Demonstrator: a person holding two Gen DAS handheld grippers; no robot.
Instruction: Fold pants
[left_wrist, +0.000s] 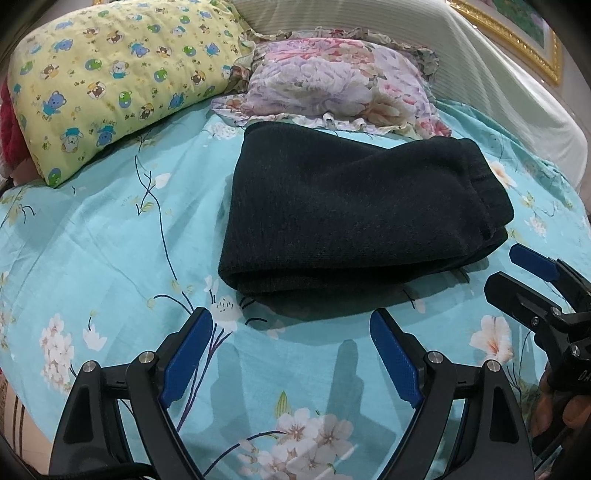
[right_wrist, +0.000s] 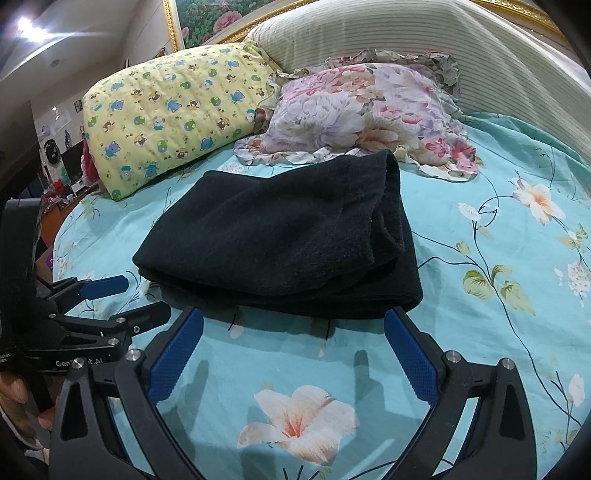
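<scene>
Pillows are sitting at the far left and behind: a yellow pillow (left_wrist: 122, 85) printed with bears, then a flowered pillow (left_wrist: 343, 85) beside it, both on the blue bedsheet (left_wrist: 92, 240). Moving rightward, we are looking at the pants (left_wrist: 354, 218), dark and already lying folded into a thick stack in the middle of the bed, their far edge just touching the flowered pillow's frill.

We are holding the left gripper (left_wrist: 291, 354) wide open and empty, hovering just short of the stack's near edge. Further right, we are holding the right gripper (right_wrist: 293, 350) the same way, spread wide with nothing in it, facing the rounded fold.

The cloth is looking soft, fleecy and limp to us, fairly light though bulky in layers. We are judging that it will sag and slide apart if pinched by one layer only, so the near folded edge, taken through all layers toward each corner, is seeming the best hold.
</scene>
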